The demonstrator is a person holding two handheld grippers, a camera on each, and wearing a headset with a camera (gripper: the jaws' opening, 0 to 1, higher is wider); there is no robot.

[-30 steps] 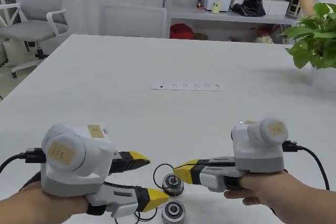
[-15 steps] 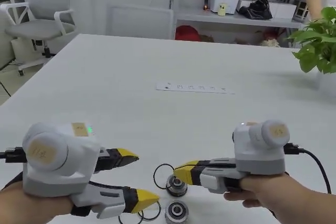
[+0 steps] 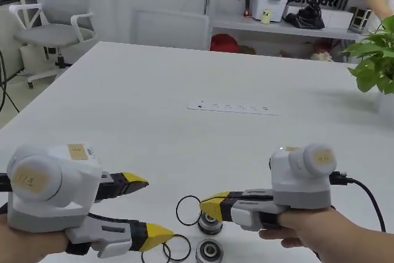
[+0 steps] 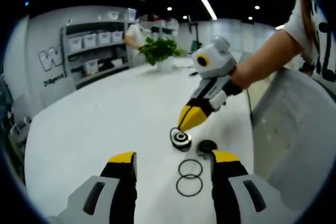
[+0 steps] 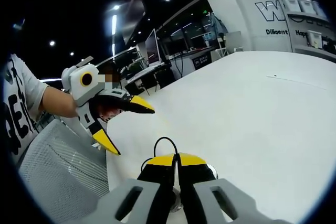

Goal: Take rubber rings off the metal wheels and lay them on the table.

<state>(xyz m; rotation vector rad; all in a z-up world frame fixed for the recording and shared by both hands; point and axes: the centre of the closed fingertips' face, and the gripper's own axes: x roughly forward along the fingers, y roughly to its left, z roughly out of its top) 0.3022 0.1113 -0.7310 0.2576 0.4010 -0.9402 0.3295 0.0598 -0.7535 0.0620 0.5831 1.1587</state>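
Note:
Two metal wheels lie near the table's front edge, one (image 3: pixel 209 223) under my right gripper's tip and one (image 3: pixel 209 252) nearer me. My right gripper (image 3: pixel 210 204) is shut on a black rubber ring (image 3: pixel 186 210) that loops out to the left of the first wheel (image 4: pixel 181 139); in the right gripper view the ring (image 5: pixel 163 143) rises from the shut tips (image 5: pixel 178 159). Two loose rings (image 3: pixel 175 247) lie flat on the table beside my left gripper (image 3: pixel 146 207). It is open with nothing in it, and the loose rings (image 4: pixel 189 177) show between its tips (image 4: pixel 175 160).
A white power strip (image 3: pixel 229 108) lies mid-table. A potted plant (image 3: pixel 375 60) stands at the right edge. An office chair (image 3: pixel 58 10) and shelves with boxes (image 3: pixel 274 3) stand beyond the table (image 3: pixel 184 72). A cable (image 3: pixel 363 192) trails from the right gripper.
My left gripper has drawn back to the left, away from the wheels, still open. The right gripper has stayed at the wheel. The head camera has shifted a little.

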